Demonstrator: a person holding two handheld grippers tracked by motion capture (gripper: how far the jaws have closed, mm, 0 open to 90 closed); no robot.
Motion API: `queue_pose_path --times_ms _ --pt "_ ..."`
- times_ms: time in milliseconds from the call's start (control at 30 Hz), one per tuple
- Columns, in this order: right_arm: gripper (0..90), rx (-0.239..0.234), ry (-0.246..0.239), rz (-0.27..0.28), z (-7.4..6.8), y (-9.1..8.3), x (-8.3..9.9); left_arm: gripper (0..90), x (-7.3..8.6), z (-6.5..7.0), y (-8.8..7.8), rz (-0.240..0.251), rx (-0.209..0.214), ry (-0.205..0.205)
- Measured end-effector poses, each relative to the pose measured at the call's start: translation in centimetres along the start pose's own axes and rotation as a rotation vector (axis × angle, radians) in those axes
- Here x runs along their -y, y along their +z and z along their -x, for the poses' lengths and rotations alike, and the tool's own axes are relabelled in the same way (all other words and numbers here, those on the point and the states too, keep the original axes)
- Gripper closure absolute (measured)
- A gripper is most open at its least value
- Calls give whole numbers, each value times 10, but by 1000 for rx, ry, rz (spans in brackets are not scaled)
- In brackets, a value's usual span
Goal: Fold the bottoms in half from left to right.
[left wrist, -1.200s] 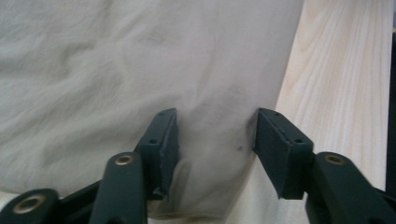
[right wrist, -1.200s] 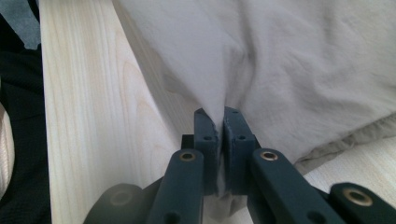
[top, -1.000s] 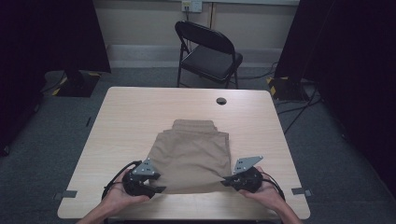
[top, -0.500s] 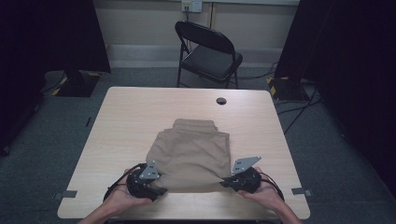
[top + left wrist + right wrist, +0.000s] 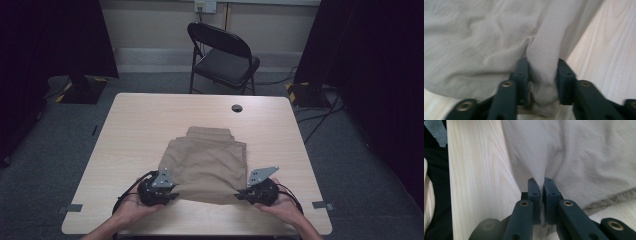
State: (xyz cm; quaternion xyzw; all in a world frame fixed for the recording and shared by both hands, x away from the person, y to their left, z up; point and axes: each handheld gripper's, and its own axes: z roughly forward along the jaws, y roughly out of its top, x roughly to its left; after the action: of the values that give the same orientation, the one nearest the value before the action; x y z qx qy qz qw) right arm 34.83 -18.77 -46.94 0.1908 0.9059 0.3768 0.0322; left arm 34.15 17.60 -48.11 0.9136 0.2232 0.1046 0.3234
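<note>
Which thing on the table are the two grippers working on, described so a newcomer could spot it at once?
Start at the light wooden table in front of the black folding chair. On its near half lies a folded tan cloth, the table's one soft thing; the left gripper and right gripper grip its near corners.

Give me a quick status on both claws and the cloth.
Right claw shut on tan cloth, near corner. Left claw has just been closing, a fold of cloth pinched between its jaws. Cloth lies folded on table. Nothing in the way.
</note>
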Motion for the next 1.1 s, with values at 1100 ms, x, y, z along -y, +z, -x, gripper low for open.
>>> queue_pose_path --times_ms 1100 --pt "861 58 6 195 -11 -47 -24 804 -16 -1 -54 186 207 -121"
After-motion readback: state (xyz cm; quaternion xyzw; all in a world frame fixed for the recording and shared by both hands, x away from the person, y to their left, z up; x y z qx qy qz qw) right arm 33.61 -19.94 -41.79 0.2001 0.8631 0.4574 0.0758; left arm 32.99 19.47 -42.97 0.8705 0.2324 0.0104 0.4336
